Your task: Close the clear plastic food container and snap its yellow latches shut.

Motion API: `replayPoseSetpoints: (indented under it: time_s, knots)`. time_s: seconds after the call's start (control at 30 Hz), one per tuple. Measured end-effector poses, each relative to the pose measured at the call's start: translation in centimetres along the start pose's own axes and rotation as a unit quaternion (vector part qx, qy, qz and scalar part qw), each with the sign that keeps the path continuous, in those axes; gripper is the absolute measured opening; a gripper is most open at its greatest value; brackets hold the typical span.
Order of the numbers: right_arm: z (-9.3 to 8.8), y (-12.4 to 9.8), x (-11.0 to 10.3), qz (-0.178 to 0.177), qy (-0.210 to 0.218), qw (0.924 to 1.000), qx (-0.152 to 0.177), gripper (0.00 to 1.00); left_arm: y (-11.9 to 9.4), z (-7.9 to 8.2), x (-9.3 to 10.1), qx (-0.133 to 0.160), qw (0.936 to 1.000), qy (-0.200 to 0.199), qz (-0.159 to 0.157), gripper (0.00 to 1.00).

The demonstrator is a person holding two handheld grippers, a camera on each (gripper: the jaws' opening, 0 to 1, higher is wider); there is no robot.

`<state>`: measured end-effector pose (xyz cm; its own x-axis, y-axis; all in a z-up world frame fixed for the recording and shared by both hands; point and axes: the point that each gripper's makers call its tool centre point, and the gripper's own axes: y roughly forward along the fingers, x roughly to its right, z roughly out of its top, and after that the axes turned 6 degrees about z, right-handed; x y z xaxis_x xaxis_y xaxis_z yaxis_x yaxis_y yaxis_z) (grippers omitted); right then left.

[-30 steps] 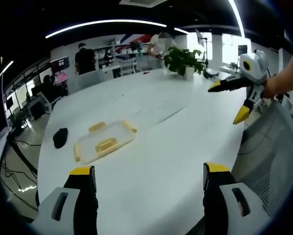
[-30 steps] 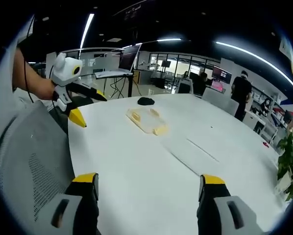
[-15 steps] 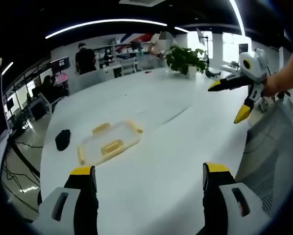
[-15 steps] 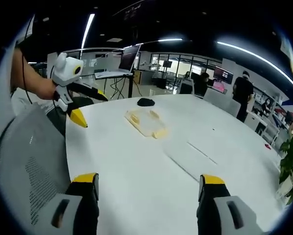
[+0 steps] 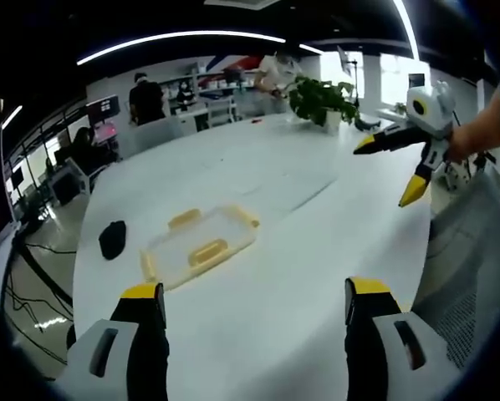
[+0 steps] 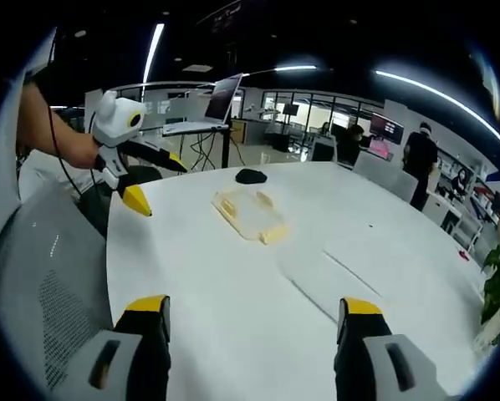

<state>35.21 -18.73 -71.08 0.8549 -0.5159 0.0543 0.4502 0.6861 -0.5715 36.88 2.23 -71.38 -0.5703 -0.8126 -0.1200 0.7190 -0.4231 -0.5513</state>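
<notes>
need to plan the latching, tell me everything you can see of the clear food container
The clear food container is a shallow rectangular box of see-through plastic with yellow latches along its edges. It lies flat on the white table, its long side running diagonally in the left gripper view, beside a small black object. Nothing touches it; both tongs are well short of it. Whether the lid is seated is unclear.

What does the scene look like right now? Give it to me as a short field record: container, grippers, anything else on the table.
container: clear plastic food container with yellow latches, lying flat on the white table, untouched
left gripper: left gripper open, short of the container, holding nothing
right gripper: right gripper open, over bare table, holding nothing
other item: small black object beside the container
background: potted plant at the table's far edge
</notes>
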Motion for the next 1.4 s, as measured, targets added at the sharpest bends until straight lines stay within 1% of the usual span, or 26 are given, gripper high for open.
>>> replayPoseSetpoints:
  time_s: [0.37,0.53,0.77,0.97,1.07,1.3,1.4]
  knots:
    - [0.8,1.5,0.7,0.016,-0.014,0.9997,-0.007,0.80,0.7,0.0,-1.1,-0.008,0.9997,0.019,-0.012,0.85]
    - [1.2,2.3,1.1,0.022,-0.023,0.9994,-0.010,0.79,1.0,0.0,-1.8,-0.013,0.9991,0.036,-0.017,0.85]
    - [1.8,3.3,1.7,0.030,-0.035,0.9988,-0.018,0.79,1.4,-0.2,-3.3,-0.018,0.9981,0.055,-0.023,0.84]
    - [2.1,4.0,2.2,0.038,-0.038,0.9983,-0.024,0.78,1.9,-0.2,-4.3,-0.020,0.9973,0.065,-0.028,0.84]
    - [2.1,4.5,2.5,0.042,-0.043,0.9977,-0.033,0.76,2.3,-0.3,-4.7,-0.022,0.9967,0.071,-0.034,0.84]
    - [2.9,5.7,3.3,0.044,-0.055,0.9968,-0.037,0.77,2.9,-0.6,-5.6,-0.026,0.9955,0.083,-0.039,0.83]
    - [3.5,6.2,3.6,0.045,-0.053,0.9971,-0.032,0.77,3.1,-0.7,-5.9,-0.028,0.9950,0.087,-0.041,0.83]
